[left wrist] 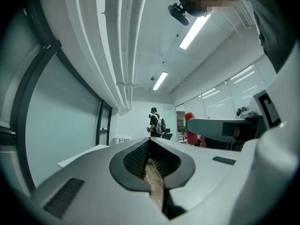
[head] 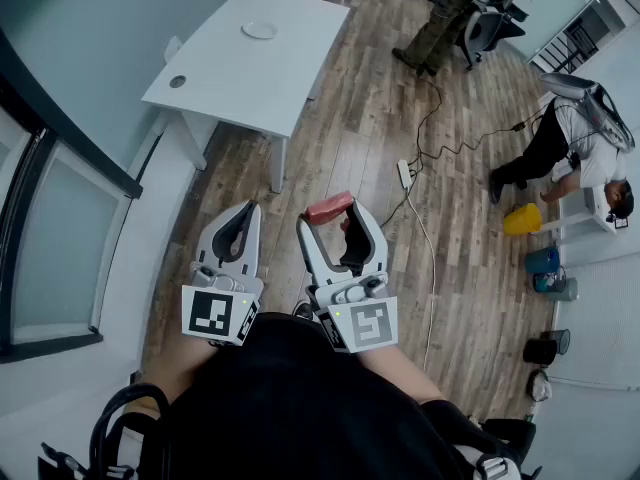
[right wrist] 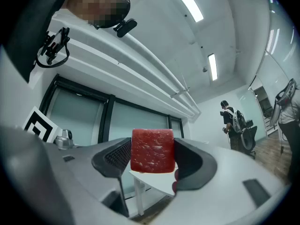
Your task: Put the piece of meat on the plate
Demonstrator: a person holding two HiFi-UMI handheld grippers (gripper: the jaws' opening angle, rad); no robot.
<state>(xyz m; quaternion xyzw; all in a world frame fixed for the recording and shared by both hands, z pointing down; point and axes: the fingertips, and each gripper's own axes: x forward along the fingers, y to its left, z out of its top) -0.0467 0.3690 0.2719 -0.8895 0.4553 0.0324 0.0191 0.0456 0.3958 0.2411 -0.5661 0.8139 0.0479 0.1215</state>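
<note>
White left tool (head: 248, 210): jaws together, empty; keep it aside. Plate (head: 259, 30) sits on the counter (head: 230, 78), well ahead. Red piece of meat (head: 328, 208) is clamped in your right tool (head: 335, 216); carry it level and release only over the plate.

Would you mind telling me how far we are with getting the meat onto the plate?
Done: the piece of meat is picked up, clamped in the jaws of the right gripper. In hand: it is held over the wood floor, short of the white table. Left: bring it to the table and set it on the plate, which looks bare. The left gripper is shut, empty.
</note>
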